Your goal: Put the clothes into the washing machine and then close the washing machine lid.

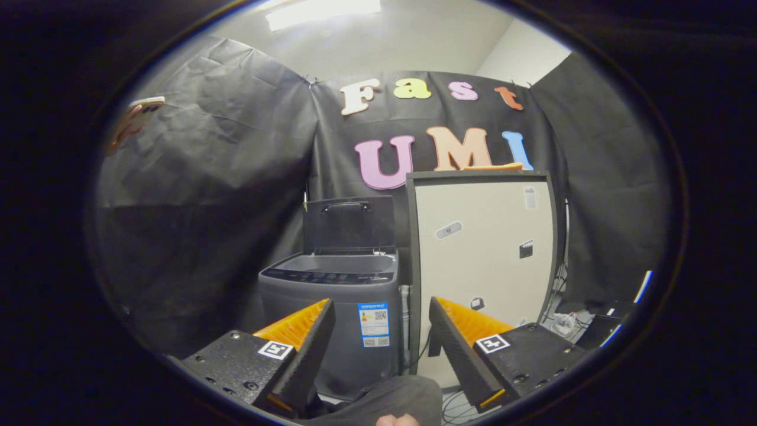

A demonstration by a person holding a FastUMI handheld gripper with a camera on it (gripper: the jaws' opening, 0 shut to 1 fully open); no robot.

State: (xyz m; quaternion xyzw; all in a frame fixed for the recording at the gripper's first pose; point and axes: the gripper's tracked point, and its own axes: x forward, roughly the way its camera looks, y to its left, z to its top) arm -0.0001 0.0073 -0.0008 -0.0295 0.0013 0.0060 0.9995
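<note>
A dark grey top-loading washing machine [334,319] stands on the floor ahead of my fingers, its lid [349,223] raised upright at the back so the top opening [343,263] shows. My gripper [381,310] is open, with a wide gap between its fingers and nothing held. A dark grey piece of clothing [387,399] lies low between the fingers, close to me, with part of a hand [397,420] just beneath it.
A tall pale cabinet [482,260] with a dark frame stands right beside the washer. Cables and small items [568,322] lie on the floor to the cabinet's right. Black cloth walls close in the booth behind and at both sides.
</note>
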